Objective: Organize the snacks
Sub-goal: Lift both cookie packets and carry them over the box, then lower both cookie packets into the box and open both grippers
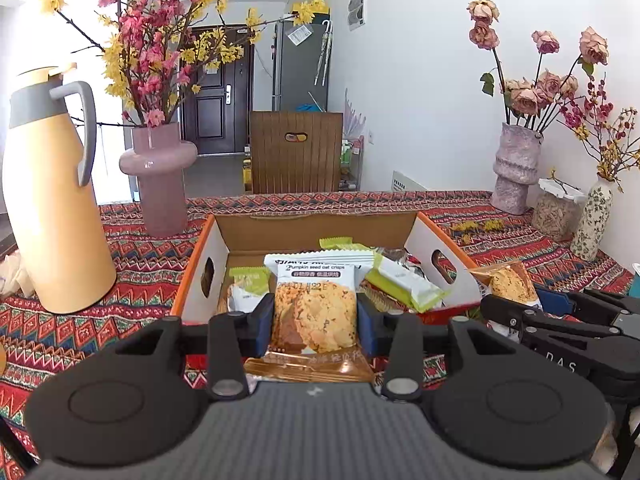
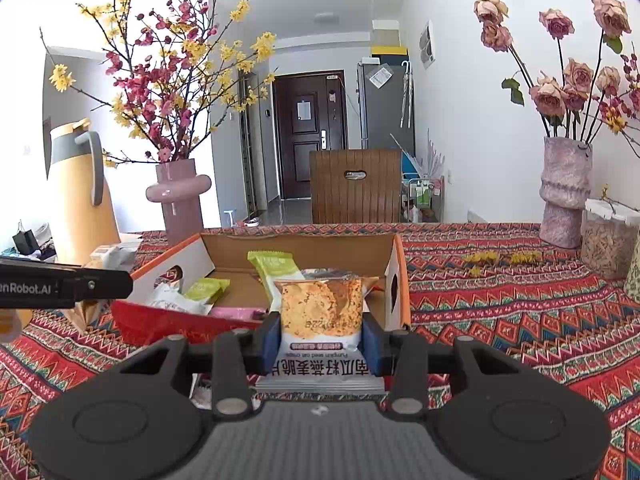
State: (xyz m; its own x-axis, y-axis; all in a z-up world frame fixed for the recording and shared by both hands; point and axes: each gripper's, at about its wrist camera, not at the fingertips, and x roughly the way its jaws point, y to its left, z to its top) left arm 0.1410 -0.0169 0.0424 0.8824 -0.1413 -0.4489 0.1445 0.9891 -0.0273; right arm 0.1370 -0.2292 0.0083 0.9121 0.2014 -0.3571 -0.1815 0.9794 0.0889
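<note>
An open cardboard box (image 1: pixel 316 226) with orange edges and cut-out handles stands on the patterned tablecloth; it also shows in the right wrist view (image 2: pixel 300 246). Several green-and-white snack packets (image 1: pixel 404 284) lie inside it. My left gripper (image 1: pixel 315 316) is shut on a pumpkin seed oat crisp packet (image 1: pixel 314 308), held at the box's near edge. My right gripper (image 2: pixel 320 334) is shut on a second oat crisp packet (image 2: pixel 322 306), held upside down before the box's near right corner. The right gripper also shows in the left wrist view (image 1: pixel 516 300), to the right of the box.
A yellow thermos jug (image 1: pixel 52 200) and a pink vase (image 1: pixel 160 176) of blossom branches stand left of the box. A mauve vase (image 1: pixel 516 168) of dried roses, a lidded jar (image 1: pixel 558 210) and a small floral vase (image 1: pixel 592 220) stand at the right. A wooden chair (image 1: pixel 296 152) is behind the table.
</note>
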